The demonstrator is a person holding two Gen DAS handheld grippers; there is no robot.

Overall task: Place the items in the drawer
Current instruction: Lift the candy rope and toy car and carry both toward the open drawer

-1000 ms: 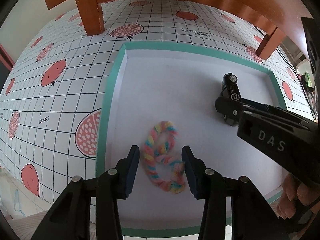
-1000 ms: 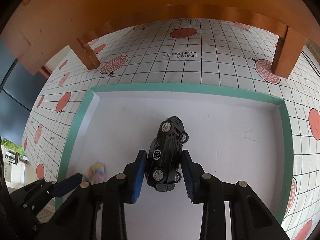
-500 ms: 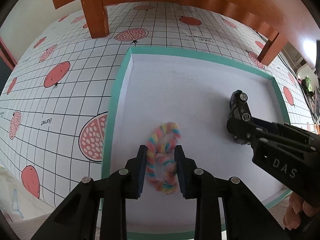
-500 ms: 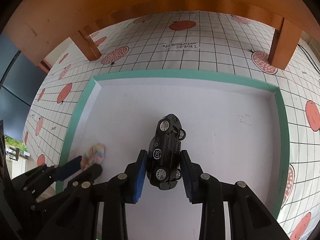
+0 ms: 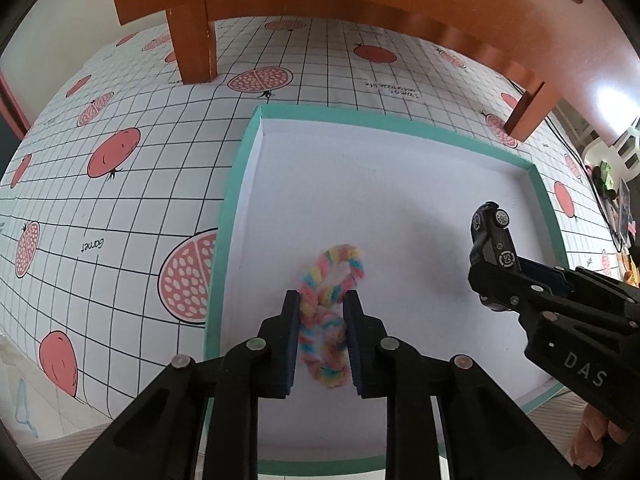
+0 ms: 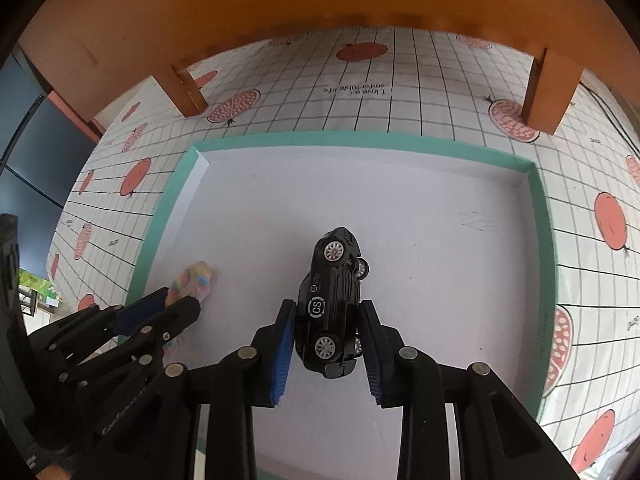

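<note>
**Toy car and rope loop both gripped over the white tray**

Toy car (image 6: 334, 304), black and turned on its side, sits clamped between the blue pads of the right gripper (image 6: 328, 344), above the middle of the teal-rimmed tray (image 6: 544, 216). The pastel braided rope loop (image 5: 330, 312) is pinched at its lower half by the left gripper (image 5: 320, 336), near the tray's left wall; whether either item rests on the floor or hangs just above it cannot be told.

To do this step well, I judge both grips should stay firm and level while the items travel: the car is held across its body and could pivot, and the soft rope could slip or dangle and catch the rim.

No drawer is in view. An orange wooden frame (image 6: 280, 8) with legs (image 5: 192, 48) overhangs the far side of the pomegranate-print cloth (image 5: 100, 200), so lifting straight back risks a knock. The grippers are near each other and need room.
</note>
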